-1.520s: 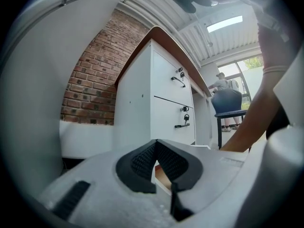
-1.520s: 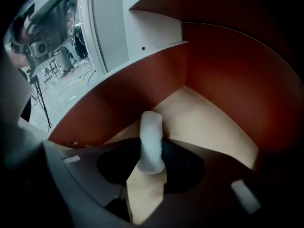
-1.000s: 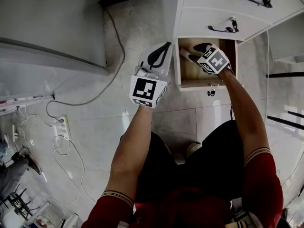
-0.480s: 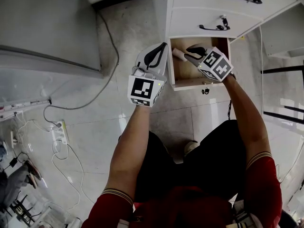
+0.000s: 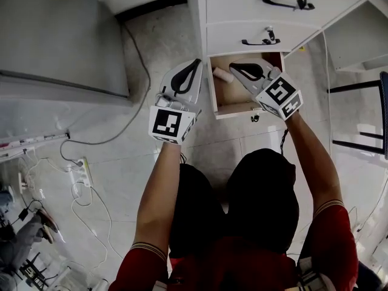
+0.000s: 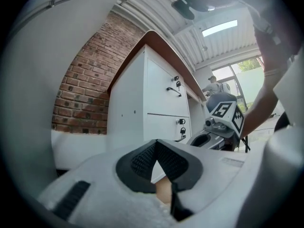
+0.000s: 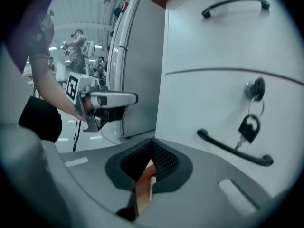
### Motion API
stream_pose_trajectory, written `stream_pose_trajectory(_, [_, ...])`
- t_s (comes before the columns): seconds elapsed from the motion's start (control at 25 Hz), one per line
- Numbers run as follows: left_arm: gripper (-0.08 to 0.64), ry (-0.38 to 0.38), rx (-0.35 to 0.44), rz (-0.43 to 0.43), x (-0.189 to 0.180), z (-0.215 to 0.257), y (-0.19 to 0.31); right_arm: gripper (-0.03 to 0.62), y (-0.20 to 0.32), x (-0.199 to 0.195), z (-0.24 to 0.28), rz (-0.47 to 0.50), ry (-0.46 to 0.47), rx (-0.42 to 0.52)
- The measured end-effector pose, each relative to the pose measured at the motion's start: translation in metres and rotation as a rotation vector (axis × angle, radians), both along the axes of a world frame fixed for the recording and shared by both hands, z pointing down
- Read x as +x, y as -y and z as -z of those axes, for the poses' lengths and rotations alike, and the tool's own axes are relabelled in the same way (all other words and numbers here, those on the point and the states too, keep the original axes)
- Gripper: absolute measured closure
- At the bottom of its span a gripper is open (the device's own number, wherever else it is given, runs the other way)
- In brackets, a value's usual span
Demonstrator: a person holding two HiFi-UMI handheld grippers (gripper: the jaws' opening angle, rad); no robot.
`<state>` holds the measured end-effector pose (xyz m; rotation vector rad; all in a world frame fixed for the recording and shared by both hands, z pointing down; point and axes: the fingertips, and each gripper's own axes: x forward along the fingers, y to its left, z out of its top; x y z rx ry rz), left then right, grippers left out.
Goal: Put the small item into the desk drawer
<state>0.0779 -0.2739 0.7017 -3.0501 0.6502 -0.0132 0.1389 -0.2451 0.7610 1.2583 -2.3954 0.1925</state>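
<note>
A white desk cabinet [image 5: 242,5] stands on the tiled floor with its upper drawers closed and keys hanging by their black handles [image 5: 257,42]. A grey cable [image 5: 130,120] and a power strip [image 5: 79,167] lie on the floor to its left. In the pulled-out bottom drawer [image 5: 242,109], the small item [image 5: 222,74], a pale cylinder, lies uncovered by the left wall. The right gripper [image 5: 235,68] tilts down over the drawer, its jaws just closed and meeting on nothing, while the left gripper [image 5: 196,64] is held level beside the cabinet, jaws also together and empty.
</note>
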Motion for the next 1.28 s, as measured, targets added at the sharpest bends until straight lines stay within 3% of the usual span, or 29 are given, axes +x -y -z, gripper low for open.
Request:
stream_pose_trajectory(0.16, [0.555,0.015,0.005,-0.031,-0.011,0.036,-0.008,0.581,-0.007,-0.009,0.058,-0.021,0.080,0.090])
stream_pose_trajectory(0.28, [0.554,-0.027,-0.005,-0.028,-0.020,0.077,-0.017,0.581,-0.014,-0.022,0.104,-0.003,0.101,0.163])
stream_pose_trajectory(0.44, [0.555,-0.002,-0.007,-0.044,-0.030,0.120,-0.037,0.581,-0.026,-0.036,0.170,0.003,0.129,0.224])
stream_pose_trajectory(0.88, [0.555,0.006,-0.037,-0.052,-0.052,0.285,-0.077,0.581,-0.061,-0.059,0.350,-0.089,0.290,0.270])
stream_pose_trajectory(1.28, [0.555,-0.009,-0.019,-0.089,-0.064,0.450,-0.127,0.581,-0.112,-0.085,0.515,-0.084,0.320,0.294])
